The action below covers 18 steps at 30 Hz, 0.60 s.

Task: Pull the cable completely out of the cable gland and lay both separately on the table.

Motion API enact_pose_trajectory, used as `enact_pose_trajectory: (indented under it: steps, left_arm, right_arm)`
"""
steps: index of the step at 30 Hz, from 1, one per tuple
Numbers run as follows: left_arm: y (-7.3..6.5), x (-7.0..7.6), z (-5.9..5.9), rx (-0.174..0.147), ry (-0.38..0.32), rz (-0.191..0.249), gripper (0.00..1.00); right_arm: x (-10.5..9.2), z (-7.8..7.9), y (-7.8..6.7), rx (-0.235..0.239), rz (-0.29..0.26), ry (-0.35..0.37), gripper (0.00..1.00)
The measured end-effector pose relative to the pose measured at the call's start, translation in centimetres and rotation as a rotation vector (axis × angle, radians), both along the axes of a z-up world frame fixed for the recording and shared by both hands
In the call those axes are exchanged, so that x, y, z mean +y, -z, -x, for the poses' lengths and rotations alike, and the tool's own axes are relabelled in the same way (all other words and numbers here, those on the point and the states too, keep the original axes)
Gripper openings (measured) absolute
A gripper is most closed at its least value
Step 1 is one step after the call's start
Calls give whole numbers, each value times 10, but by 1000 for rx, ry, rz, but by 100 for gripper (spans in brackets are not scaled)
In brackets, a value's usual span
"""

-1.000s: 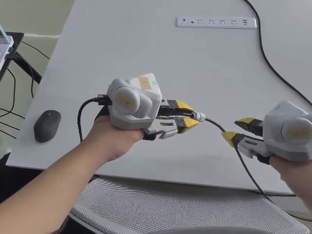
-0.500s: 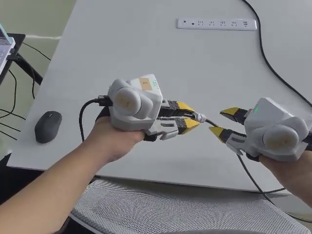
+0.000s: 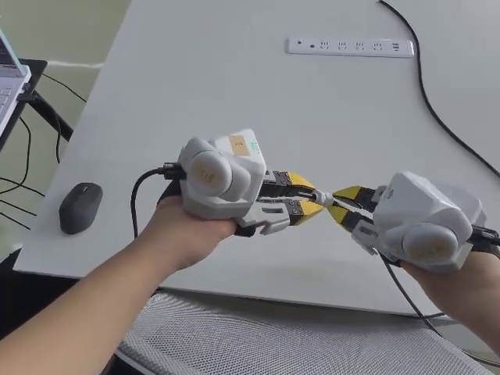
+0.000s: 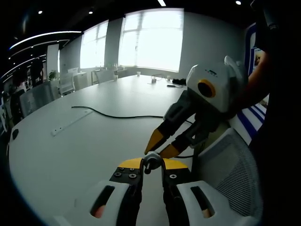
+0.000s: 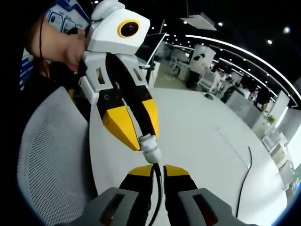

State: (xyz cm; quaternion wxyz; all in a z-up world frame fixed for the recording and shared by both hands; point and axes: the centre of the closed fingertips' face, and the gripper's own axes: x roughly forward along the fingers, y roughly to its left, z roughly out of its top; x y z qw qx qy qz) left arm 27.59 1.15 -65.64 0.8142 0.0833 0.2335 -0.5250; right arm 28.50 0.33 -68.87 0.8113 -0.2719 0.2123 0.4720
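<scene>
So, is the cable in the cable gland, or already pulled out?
In. The black cable runs straight into the white cable gland, which the left gripper clamps at its jaw tips.

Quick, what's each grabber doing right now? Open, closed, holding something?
Left gripper: fingers closed on the cable gland.
Right gripper: fingers closed on the cable, right next to the gland.

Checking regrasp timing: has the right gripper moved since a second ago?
Yes: the right gripper moved left relative to the power strip, up to the left gripper's cable gland.
</scene>
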Motion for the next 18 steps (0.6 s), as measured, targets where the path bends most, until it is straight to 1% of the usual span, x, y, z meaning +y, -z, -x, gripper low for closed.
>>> enact_pose_trajectory:
  steps: [3,7,9,14,18]
  left_arm:
    - [1,0,-1,3,1,-1,15]
    - [2,-1,0,3,5,1,15]
    - [2,-2,0,3,4,1,15]
    - [1,-1,1,1,0,4,15]
    - [1,0,0,-1,-4,5,15]
  right_arm:
    - [0,1,0,-19,7,-15,1]
    - [-1,2,0,-15,3,-15,0]
    - [-2,2,2,-13,11,-11,0]
    - [-5,1,4,5,10,8,0]
    - [-12,1,12,30,20,30,0]
